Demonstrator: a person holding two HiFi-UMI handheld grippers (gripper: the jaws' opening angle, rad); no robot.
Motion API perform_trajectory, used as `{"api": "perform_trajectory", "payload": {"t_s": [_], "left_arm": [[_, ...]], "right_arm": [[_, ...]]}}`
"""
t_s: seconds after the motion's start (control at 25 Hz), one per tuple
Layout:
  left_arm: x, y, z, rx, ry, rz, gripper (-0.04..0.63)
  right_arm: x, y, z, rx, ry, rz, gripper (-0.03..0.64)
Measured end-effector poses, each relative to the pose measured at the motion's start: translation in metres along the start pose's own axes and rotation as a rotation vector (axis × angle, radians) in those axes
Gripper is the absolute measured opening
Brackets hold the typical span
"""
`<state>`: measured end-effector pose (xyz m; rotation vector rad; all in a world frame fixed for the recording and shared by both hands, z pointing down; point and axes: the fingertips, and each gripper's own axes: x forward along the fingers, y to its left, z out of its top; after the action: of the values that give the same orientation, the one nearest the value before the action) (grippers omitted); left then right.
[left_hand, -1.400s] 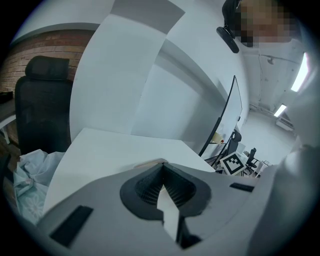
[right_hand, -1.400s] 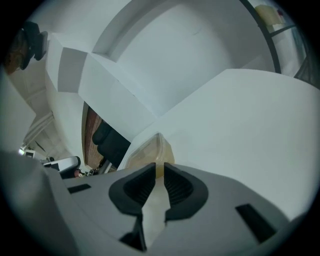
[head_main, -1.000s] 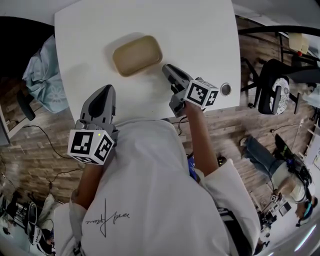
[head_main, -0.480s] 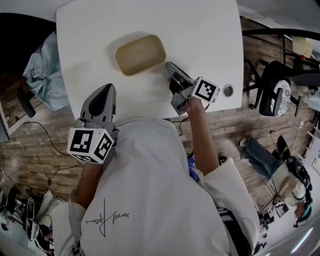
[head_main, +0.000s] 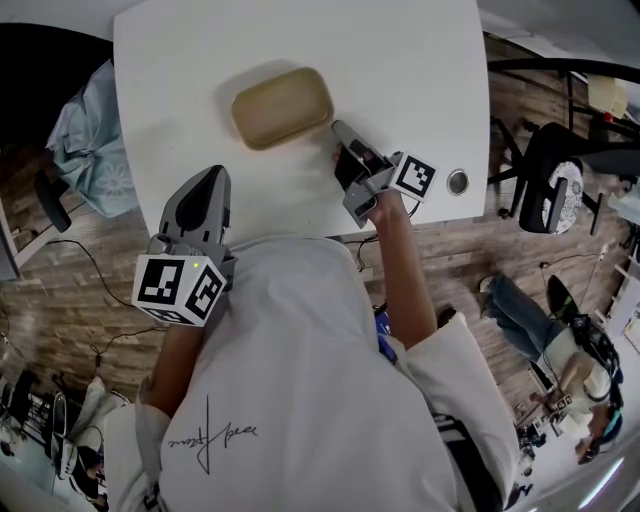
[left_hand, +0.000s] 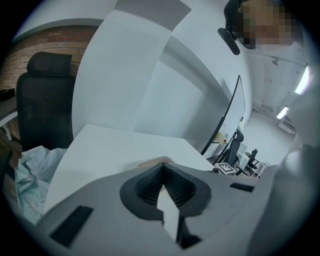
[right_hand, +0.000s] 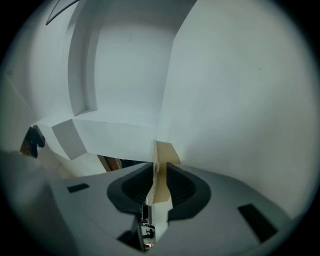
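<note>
A tan oblong tray (head_main: 283, 105) lies on the white table (head_main: 400, 60). My right gripper (head_main: 337, 126) is shut, rolled on its side, with its tips at the tray's near right corner; I cannot tell whether they touch it. In the right gripper view the tray (right_hand: 165, 150) stands edge-on just beyond the shut right gripper (right_hand: 159, 165), and the table (right_hand: 240, 100) fills the right side. My left gripper (head_main: 217, 172) hovers shut over the table's near edge, holding nothing. In its own view, only a sliver of the tray (left_hand: 145, 163) shows past the left gripper (left_hand: 162, 165).
A light blue cloth (head_main: 95, 150) lies left of the table beside a black chair (left_hand: 45, 100). A round metal grommet (head_main: 458, 181) sits in the table's near right corner. Another office chair (head_main: 550, 190) stands on the wooden floor at the right.
My right gripper has moved forward up to the tray's corner and rolled onto its side. The left gripper has barely moved.
</note>
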<state>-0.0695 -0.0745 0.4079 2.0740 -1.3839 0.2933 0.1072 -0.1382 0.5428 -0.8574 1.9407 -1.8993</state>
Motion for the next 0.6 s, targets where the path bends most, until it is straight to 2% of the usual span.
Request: {"api": "perform_trajectory", "payload": {"t_s": [0.2, 0.4, 0.6], "left_arm": [[-0.003, 0.004, -0.002, 0.001, 0.008, 0.0, 0.008], [0.001, 0.0, -0.001, 0.001, 0.007, 0.002, 0.008], [0.0, -0.002, -0.001, 0.007, 0.008, 0.005, 0.008]], "right_arm": [[0.008, 0.005, -0.001, 0.0, -0.005, 0.079, 0.074], [0.005, -0.001, 0.0, 0.059, -0.006, 0.059, 0.07], [0.005, 0.0, 0.001, 0.086, -0.017, 0.09, 0.046]]}}
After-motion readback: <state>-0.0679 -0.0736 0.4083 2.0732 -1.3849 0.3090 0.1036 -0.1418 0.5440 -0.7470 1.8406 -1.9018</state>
